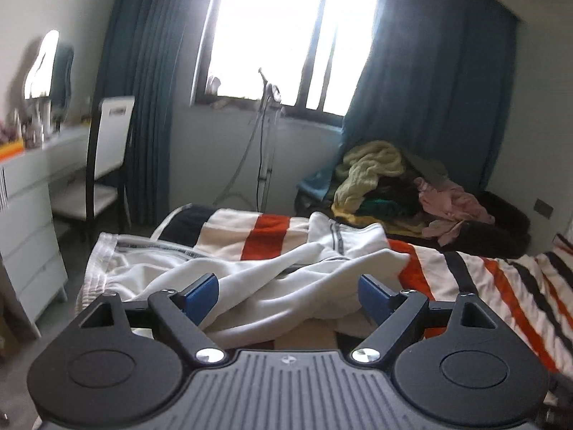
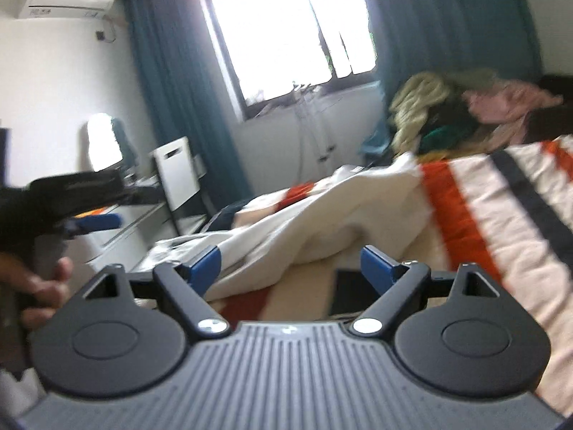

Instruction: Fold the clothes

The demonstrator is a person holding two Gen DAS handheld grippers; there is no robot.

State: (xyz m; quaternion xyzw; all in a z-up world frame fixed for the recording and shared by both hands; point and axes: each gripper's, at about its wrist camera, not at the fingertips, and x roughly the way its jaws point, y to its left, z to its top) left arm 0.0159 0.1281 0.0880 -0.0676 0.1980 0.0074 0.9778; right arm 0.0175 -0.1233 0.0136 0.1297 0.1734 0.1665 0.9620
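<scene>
A white garment (image 1: 250, 272) with grey trim lies crumpled on the striped blanket (image 1: 501, 286) of the bed. My left gripper (image 1: 288, 294) is open just above its near folds, holding nothing. In the right wrist view the same white garment (image 2: 322, 215) lies ahead on the blanket (image 2: 501, 215). My right gripper (image 2: 290, 265) is open and empty, close over the garment's near edge. The left gripper (image 2: 96, 222) shows at the left of that view, held in a hand.
A pile of mixed clothes (image 1: 394, 186) sits at the far end of the bed under blue curtains (image 1: 429, 89). A white dresser (image 1: 25, 222) and a chair (image 1: 107, 157) stand to the left. A stand (image 1: 265, 143) is below the window.
</scene>
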